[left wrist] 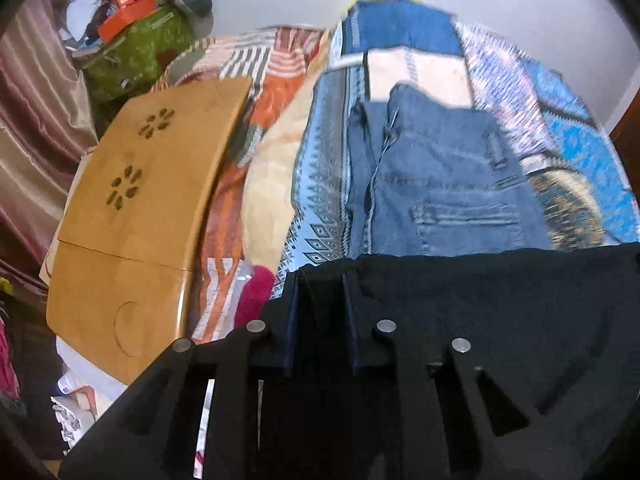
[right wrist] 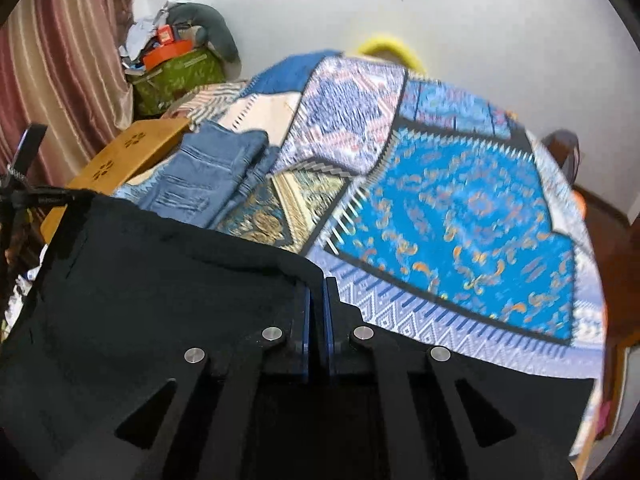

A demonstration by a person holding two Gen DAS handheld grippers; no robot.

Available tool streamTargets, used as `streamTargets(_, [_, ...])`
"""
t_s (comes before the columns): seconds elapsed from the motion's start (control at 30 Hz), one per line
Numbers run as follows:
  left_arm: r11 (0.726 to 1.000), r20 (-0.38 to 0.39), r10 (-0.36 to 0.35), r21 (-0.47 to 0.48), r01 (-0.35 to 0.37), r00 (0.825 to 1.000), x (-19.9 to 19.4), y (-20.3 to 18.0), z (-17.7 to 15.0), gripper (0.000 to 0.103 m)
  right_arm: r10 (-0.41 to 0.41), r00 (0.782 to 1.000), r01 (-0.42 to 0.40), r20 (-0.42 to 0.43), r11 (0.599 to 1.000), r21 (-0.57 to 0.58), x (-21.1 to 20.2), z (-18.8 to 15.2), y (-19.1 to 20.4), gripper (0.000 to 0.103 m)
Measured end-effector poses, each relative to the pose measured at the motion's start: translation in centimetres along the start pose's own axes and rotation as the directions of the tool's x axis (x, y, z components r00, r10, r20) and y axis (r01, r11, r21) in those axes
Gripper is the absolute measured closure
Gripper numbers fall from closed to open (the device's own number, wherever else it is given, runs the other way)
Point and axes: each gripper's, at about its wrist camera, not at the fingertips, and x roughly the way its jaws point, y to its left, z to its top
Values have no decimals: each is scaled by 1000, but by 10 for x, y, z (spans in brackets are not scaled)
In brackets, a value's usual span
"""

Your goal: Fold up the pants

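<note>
Black pants [left wrist: 500, 304] hang from both grippers above a bed. My left gripper [left wrist: 322, 276] is shut on the top edge of the black cloth, which spreads to its right. My right gripper [right wrist: 319, 282] is shut on the same black pants [right wrist: 160, 280], which spread to its left. The cloth hides the bed just below both grippers. A folded pair of blue jeans [left wrist: 436, 184] lies on the bed beyond the black pants; it also shows in the right wrist view [right wrist: 208, 176].
The bed carries blue patterned cloths [right wrist: 460, 220] and an orange striped blanket [left wrist: 276, 80]. A wooden lap table [left wrist: 148, 200] lies at the bed's left. A green bag with boxes [left wrist: 140, 48] and curtains [right wrist: 68, 60] stand at the far left. A yellow ring [right wrist: 388, 50] leans by the wall.
</note>
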Motion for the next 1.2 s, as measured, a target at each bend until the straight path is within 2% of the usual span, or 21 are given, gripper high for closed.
streamTargets(0.4, [998, 122, -64, 37, 60, 991, -137, 9, -61, 87, 51, 990, -56, 134, 998, 35, -107, -16, 31, 98])
streamTargets(0.57, [998, 144, -56, 46, 50, 988, -170, 14, -98, 87, 65, 984, -70, 164, 997, 26, -150, -39, 51, 98])
streamTargets(0.87, [999, 136, -35, 30, 32, 990, -194, 32, -179, 88, 84, 979, -88, 183, 996, 12, -197, -98, 92, 98])
streamTargets(1.1, [999, 77, -19, 50, 16, 997, -179, 37, -249, 89, 106, 987, -113, 123, 992, 53, -194, -155, 110, 98])
streamTargets(1.13, [999, 57, -18, 52, 15, 998, -173, 36, -259, 91, 110, 988, -117, 108, 991, 62, -192, -164, 112, 98])
streamTargets(1.2, [998, 31, 3, 56, -5, 1000, -165, 36, -274, 102, 105, 991, -112, 86, 991, 73, -186, -175, 113, 98])
